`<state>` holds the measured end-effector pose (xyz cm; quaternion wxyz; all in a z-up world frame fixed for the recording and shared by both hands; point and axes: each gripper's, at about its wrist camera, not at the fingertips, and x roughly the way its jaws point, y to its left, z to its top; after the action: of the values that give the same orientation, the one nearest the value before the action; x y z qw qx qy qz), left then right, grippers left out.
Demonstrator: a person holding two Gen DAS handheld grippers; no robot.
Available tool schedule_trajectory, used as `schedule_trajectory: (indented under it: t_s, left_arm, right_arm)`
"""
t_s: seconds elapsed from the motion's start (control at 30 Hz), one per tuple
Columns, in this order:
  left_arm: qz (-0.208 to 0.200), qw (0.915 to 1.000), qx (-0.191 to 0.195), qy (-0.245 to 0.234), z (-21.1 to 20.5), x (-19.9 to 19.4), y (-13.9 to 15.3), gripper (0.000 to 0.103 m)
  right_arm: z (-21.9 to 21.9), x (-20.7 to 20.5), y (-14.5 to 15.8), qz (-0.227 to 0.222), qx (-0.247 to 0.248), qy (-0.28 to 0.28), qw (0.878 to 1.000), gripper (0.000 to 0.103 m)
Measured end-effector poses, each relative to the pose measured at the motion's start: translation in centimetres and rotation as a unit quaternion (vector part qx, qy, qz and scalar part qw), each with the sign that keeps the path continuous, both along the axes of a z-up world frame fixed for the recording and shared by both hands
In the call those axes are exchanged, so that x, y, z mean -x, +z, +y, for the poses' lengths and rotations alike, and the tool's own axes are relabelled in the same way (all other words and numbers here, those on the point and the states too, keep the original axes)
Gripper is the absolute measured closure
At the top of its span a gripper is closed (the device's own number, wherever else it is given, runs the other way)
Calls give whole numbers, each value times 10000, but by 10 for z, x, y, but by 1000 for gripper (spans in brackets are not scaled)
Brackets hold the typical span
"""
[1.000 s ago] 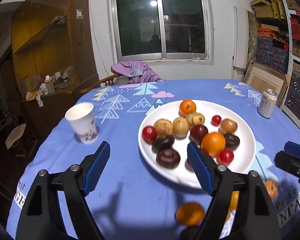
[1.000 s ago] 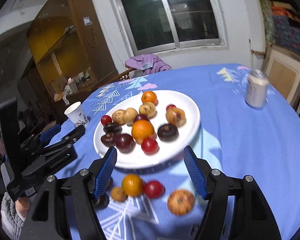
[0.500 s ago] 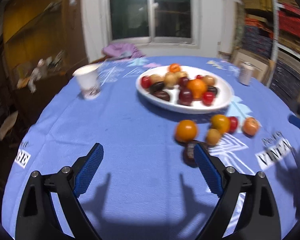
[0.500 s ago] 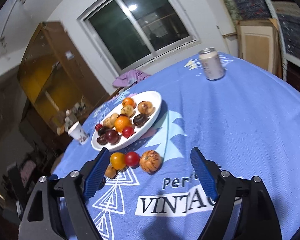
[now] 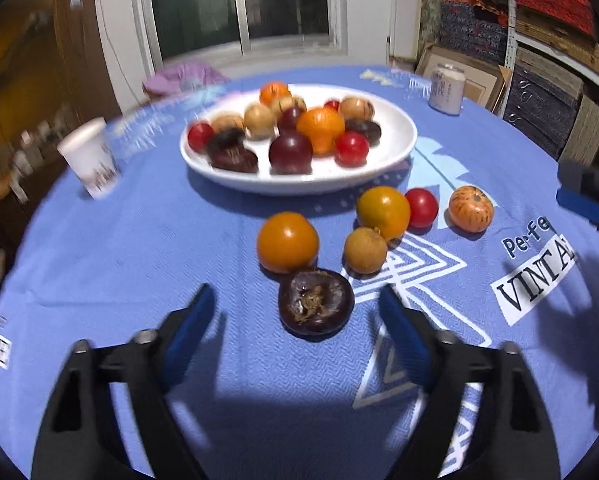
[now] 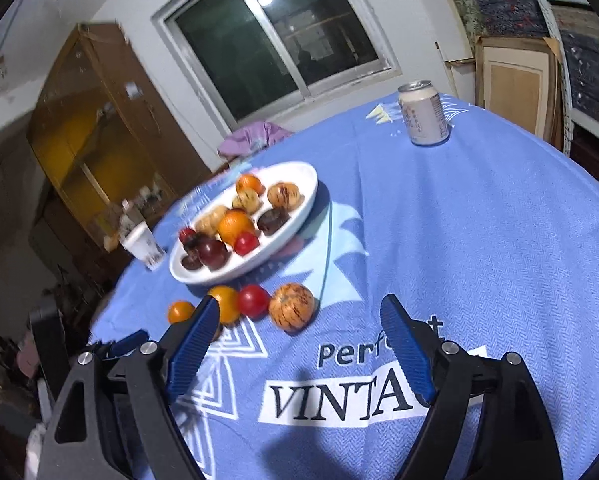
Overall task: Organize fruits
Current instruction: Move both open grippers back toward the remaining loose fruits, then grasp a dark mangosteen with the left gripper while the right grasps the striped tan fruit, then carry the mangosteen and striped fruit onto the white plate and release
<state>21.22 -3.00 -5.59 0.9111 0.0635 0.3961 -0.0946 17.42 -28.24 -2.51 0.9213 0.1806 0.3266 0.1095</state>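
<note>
Left wrist view showed the dark mangosteen (image 5: 316, 303) lying on the blue tablecloth (image 5: 139, 248) just ahead of my left gripper (image 5: 297, 312), between the lines of my two pads but beyond their tips, untouched. My left jaws stood released and empty, having just been closing. The mangosteen was round, deep purple-brown, its dry tan stem scar turned up toward me. Right behind the mangosteen sat an orange fruit (image 5: 287, 242), touching or nearly so; to the mangosteen's right rear lay a small tan fruit (image 5: 365, 250), a yellow-orange fruit (image 5: 383, 212), a red fruit (image 5: 421, 208) and a striped orange fruit (image 5: 471, 208). Farther behind stood the white plate (image 5: 395, 148), heaped with fruit. A second ago that plate filled my view and the mangosteen sat hidden at the bottom edge. My right gripper (image 6: 299, 340) hung released over the cloth's lettering, empty.
</note>
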Motion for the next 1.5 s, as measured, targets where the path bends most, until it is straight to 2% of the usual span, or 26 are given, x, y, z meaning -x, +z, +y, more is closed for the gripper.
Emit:
schedule_trajectory:
  t_s: [0.13, 0.3, 0.37, 0.43, 0.57, 0.7, 0.77, 0.9, 1.07, 1.23, 1.43, 1.5]
  left_arm:
    - [255, 9994, 233, 74, 5, -11, -7, 35]
    - [293, 9995, 144, -51, -1, -15, -10, 35]
    - [321, 9993, 138, -91, -3, -17, -10, 38]
    - [392, 9991, 143, -110, -4, -19, -11, 46]
    - [385, 9991, 150, -88, -3, -20, -11, 52]
    - [350, 9991, 144, -182, -5, -18, -10, 61]
    - [323, 9993, 107, -176, -6, -17, -10, 61]
    - [292, 9994, 125, -110, -4, -17, -8, 61]
    - [93, 9999, 45, -60, -5, -11, -4, 61]
    - [-330, 9994, -110, 38, -8, 0, 6, 61]
    - [-884, 9955, -311, 148, -10, 13, 22, 61]
    - [-985, 9947, -237, 192, -7, 13, 30, 61]
  right_arm:
    - [22, -3, -4, 84, 596, 229, 9979, 19]
    - [46, -10, -12, 193, 1138, 487, 9921, 19]
    - [51, -15, -12, 225, 1269, 520, 9903, 20]
    - [55, -20, -13, 270, 1350, 539, 9890, 22]
    - [63, -33, -17, 372, 1566, 530, 9855, 29]
    - [71, -45, -23, 550, 1716, 616, 9817, 46]
    - [73, -48, -25, 603, 1778, 611, 9803, 51]
    - [66, -49, -26, 650, 1693, 508, 9821, 64]
    - [64, -51, -27, 662, 1608, 512, 9834, 65]
    - [59, -49, -23, 585, 1482, 471, 9861, 65]
    - [47, -36, -7, 297, 1106, 435, 9925, 65]
    - [44, -32, 2, 176, 981, 448, 9940, 65]
